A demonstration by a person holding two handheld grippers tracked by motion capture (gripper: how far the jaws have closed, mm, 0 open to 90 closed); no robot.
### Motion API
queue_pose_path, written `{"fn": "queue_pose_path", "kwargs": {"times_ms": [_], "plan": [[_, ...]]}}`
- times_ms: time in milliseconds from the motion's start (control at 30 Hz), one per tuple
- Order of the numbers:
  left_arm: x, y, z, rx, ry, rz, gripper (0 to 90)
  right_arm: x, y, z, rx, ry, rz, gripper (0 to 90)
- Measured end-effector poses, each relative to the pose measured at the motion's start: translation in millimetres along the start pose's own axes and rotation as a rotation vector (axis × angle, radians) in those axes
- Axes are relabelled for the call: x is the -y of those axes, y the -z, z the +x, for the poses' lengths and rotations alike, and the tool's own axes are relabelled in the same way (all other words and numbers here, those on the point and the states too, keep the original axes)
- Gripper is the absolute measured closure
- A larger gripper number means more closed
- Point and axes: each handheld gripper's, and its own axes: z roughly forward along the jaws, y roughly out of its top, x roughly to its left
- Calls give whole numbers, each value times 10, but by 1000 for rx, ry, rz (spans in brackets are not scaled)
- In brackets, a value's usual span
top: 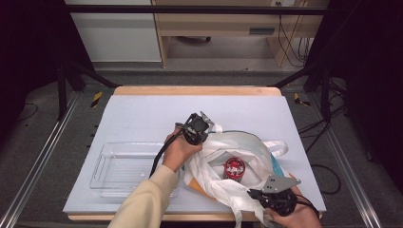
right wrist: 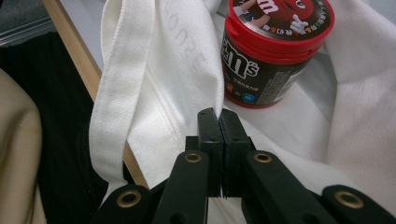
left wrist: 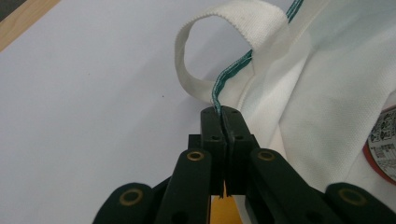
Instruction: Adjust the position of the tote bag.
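Note:
A white cloth tote bag (top: 247, 152) lies open on the table, with a red-lidded M&M's candy jar (top: 234, 168) standing inside it. My left gripper (top: 205, 124) is shut on the bag's far rim; the left gripper view shows the green-stitched edge (left wrist: 229, 74) pinched between the jaws, a handle loop (left wrist: 196, 60) just beyond. My right gripper (top: 253, 193) is shut on the near rim. In the right gripper view the white cloth (right wrist: 187, 70) runs into the closed jaws, with the jar (right wrist: 275, 51) just behind them and a handle strap (right wrist: 116, 88) hanging left.
A clear plastic tray (top: 124, 167) sits on the table's left side, beside the left forearm. The grey table mat (top: 152, 118) has a wooden edge (top: 195, 90) at the back. Black frame posts stand at both sides.

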Motion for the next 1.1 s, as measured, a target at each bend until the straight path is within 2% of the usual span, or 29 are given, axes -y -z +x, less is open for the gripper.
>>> {"fn": "queue_pose_path", "kwargs": {"times_ms": [367, 633, 933, 1033, 1100], "plan": [[-27, -67, 9, -3, 7, 31, 892, 8, -52, 28, -1, 13, 35, 899], [-20, -118, 57, -7, 33, 36, 891, 16, -74, 42, -6, 18, 53, 899], [-22, -137, 60, -20, 26, 38, 891, 26, -73, 45, -20, 25, 59, 899], [-18, -128, 42, -23, 24, 55, 890, 29, -80, 46, -25, 22, 64, 898], [-17, -84, 2, -33, 15, 36, 889, 29, -89, 45, -22, 18, 70, 897]]}}
